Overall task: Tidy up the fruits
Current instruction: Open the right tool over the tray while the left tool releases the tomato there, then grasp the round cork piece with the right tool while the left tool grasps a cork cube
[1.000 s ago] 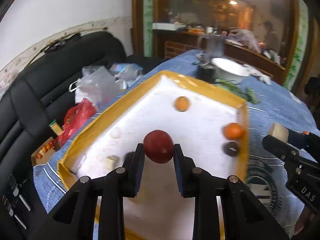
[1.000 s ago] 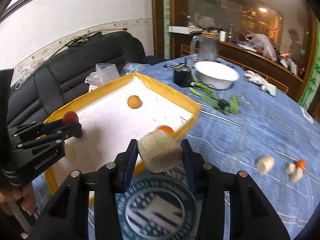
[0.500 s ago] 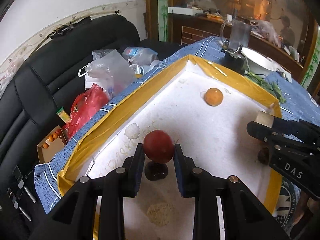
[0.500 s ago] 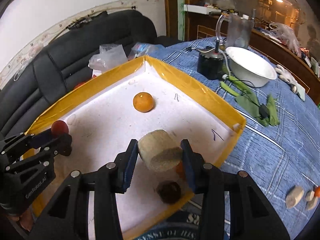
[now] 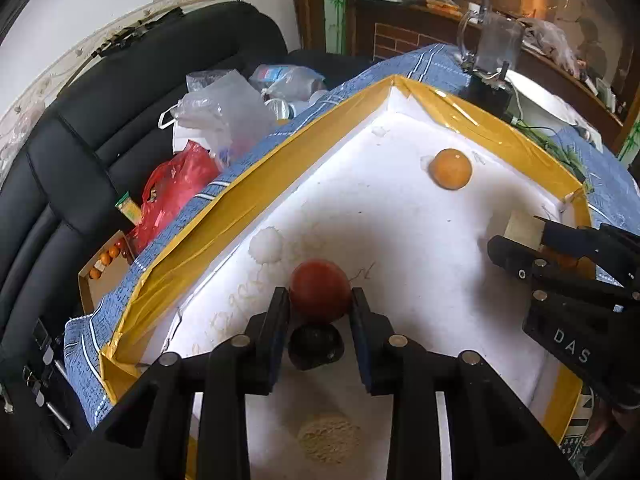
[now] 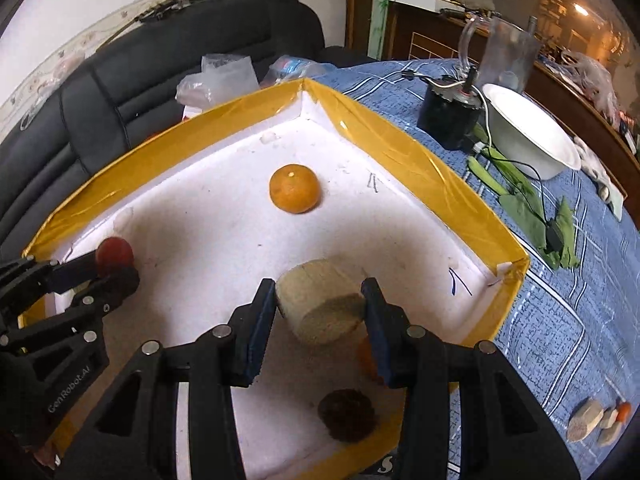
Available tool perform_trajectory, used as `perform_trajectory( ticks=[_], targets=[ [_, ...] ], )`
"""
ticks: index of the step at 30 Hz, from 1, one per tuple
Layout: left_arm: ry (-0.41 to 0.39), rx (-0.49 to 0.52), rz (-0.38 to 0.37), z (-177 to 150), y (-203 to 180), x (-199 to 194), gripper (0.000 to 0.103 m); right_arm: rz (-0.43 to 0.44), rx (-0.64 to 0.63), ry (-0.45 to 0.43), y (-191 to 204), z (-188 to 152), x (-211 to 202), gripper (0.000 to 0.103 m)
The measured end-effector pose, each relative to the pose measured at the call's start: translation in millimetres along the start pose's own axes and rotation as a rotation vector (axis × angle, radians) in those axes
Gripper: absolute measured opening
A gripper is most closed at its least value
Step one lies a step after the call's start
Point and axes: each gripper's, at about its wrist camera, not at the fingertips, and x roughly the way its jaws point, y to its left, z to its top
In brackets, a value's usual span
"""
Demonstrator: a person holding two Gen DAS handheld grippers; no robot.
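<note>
1. Presently, the landmark is the tray (image 5: 256,200), a shallow rectangular box with a white, matte foam floor and glossy yellow-taped walls, resting on a blue woven tablecloth (image 6: 568,320).
2. Left gripper (image 5: 320,302): black plastic fingers with flat pads, clamped on a smooth, round red fruit (image 5: 320,294). The fruit is held above the tray floor, near the tray's left wall.
3. Directly below the red fruit, on the tray floor, lies a dark, glossy round fruit (image 5: 316,346). A pale, grainy disc (image 5: 328,438) lies nearer the camera on the same floor.
4. A white, rough-surfaced ball (image 5: 266,244) sits against the tray's left wall.
5. Right gripper (image 6: 320,302): fingers closed against the sides of a tan, coarse-textured cylinder (image 6: 320,306), held over the tray floor close to the tray's right wall.
6. A smooth orange (image 6: 295,188), slightly flattened, rests on the tray floor toward the far corner.
7. A dark, rough round fruit (image 6: 347,414) lies on the floor by the near wall; an orange item beside it is mostly hidden behind the right finger.
8. Outside the tray, beyond its right wall, stand a white bowl (image 6: 532,136) and a clear jug (image 6: 508,56).
</note>
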Motion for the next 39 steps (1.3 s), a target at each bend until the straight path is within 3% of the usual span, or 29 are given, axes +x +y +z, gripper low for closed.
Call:
perform_trajectory(
  ticks=[2,3,5,6,7,9,14,18,21,27,32,39],
  targets=[
    [0.002,-0.006,0.007,0,2,0,0.037,-0.013,-0.013,0.005,3,1,1,0.046],
    [0.004,-0.008,0.015,0,3,0,0.044,-0.012,-0.011,0.005,2,1,1,0.046],
    [0.013,-0.026,0.022,-1,6,-1,0.061,-0.036,-0.027,0.001,3,1,2,0.056],
    [0.013,-0.035,0.018,-1,7,-1,0.07,-0.062,-0.05,0.0,5,0,2,0.072],
    [0.004,-0.04,0.025,-1,9,-4,0.072,-0.076,-0.077,0.008,8,-1,5,0.075],
    [-0.009,-0.038,0.035,-2,11,-6,0.073,-0.092,-0.11,0.013,13,-2,5,0.075],
    [-0.01,-0.049,0.039,-7,18,-11,0.074,-0.095,-0.052,-0.009,5,-1,-8,0.077],
    [-0.044,-0.065,0.041,-10,21,-22,0.077,-0.113,-0.045,-0.059,-5,-3,-34,0.089],
    [-0.091,-0.089,0.042,-11,25,-36,0.079,-0.163,-0.051,-0.103,-12,-4,-58,0.103],
    [-0.21,-0.13,0.033,-16,26,-68,0.081,-0.203,-0.009,-0.177,-36,-18,-107,0.103],
    [-0.306,-0.126,-0.019,-23,7,-98,0.083,-0.217,0.088,-0.267,-62,-46,-149,0.103],
    [-0.423,0.011,-0.119,-46,-50,-127,0.084,-0.287,0.269,-0.335,-107,-121,-187,0.103]
  ],
)
